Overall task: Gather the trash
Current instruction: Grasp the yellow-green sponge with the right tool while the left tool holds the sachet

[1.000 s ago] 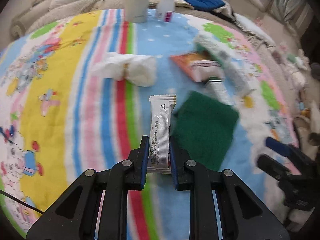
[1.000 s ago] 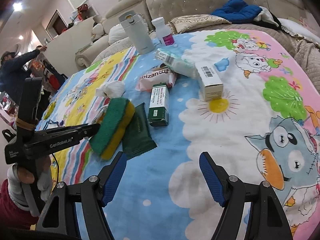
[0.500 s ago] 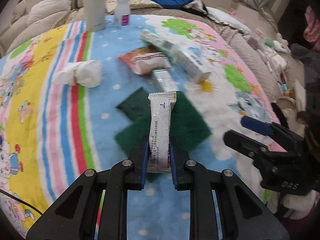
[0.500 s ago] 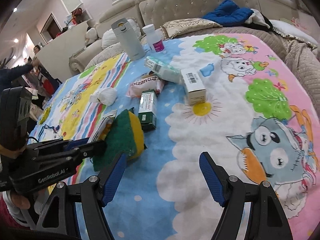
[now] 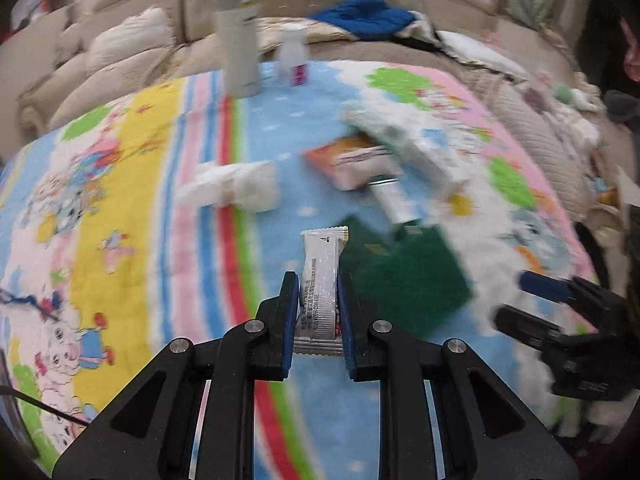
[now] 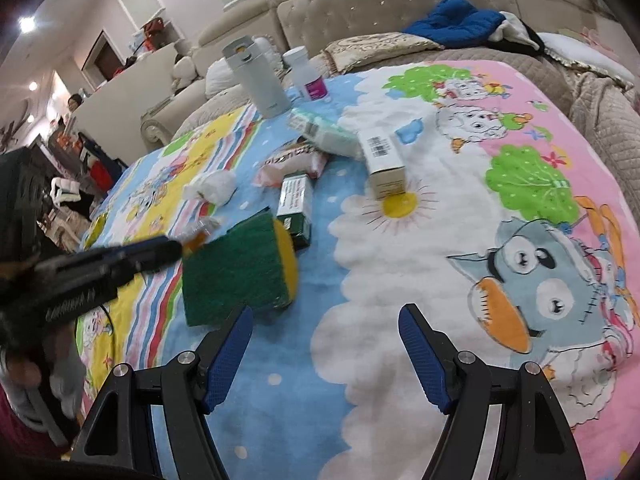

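My left gripper (image 5: 318,292) is shut on a white snack wrapper (image 5: 322,276) and holds it above the cartoon blanket (image 5: 132,184). In the right wrist view the left gripper (image 6: 172,246) comes in from the left, its wrapper tip just left of a green and yellow sponge (image 6: 244,264). My right gripper (image 6: 324,354) is open and empty, low over the blanket just right of the sponge. A crumpled tissue (image 5: 240,186) lies on the stripes, also in the right wrist view (image 6: 214,186). An orange packet (image 5: 348,160) lies mid-blanket.
A grey flask (image 6: 256,76) and a small white bottle (image 6: 308,76) stand at the far edge. Several cardboard boxes lie mid-blanket, among them a green one (image 6: 296,204) and a white one (image 6: 384,160). A beige sofa (image 6: 360,12) with blue cloth (image 6: 456,24) is behind.
My left gripper, still holding the wrapper, has swung back left and away from the right gripper. The right gripper has stayed open and moved closer to the sponge.
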Demonstrator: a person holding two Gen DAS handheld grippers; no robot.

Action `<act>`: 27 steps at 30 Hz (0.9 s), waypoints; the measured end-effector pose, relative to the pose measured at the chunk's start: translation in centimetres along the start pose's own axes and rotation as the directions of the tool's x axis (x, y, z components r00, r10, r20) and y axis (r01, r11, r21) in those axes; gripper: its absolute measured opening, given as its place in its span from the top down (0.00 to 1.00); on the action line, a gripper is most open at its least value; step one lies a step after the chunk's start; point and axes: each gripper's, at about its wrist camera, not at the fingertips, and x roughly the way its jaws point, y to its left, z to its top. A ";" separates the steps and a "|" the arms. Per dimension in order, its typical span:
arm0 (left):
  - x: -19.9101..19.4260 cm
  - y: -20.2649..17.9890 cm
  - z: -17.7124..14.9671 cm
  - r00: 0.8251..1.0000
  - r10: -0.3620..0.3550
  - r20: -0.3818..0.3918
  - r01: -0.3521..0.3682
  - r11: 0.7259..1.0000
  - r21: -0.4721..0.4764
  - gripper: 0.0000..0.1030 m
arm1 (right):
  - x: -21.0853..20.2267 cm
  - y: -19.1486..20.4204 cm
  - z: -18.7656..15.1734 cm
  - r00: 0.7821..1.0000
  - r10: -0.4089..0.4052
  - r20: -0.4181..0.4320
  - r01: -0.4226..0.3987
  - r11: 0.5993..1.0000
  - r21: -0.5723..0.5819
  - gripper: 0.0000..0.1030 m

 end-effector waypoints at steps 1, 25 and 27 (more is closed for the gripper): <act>0.6 0.6 -0.2 1.000 0.002 -0.016 -0.002 1.000 -0.014 0.84 | 0.1 0.1 0.0 1.000 0.002 -0.004 -0.002 1.000 -0.002 0.29; 2.0 -9.2 -2.4 0.907 -0.381 -0.180 0.390 0.921 0.016 0.84 | -3.2 -4.9 -0.2 0.997 -0.058 0.053 0.051 0.991 0.120 0.29; 1.8 -9.6 -2.8 0.898 -0.401 -0.181 0.411 0.911 0.022 0.84 | -4.0 -5.7 -0.3 0.995 -0.070 0.066 0.059 0.987 0.148 0.29</act>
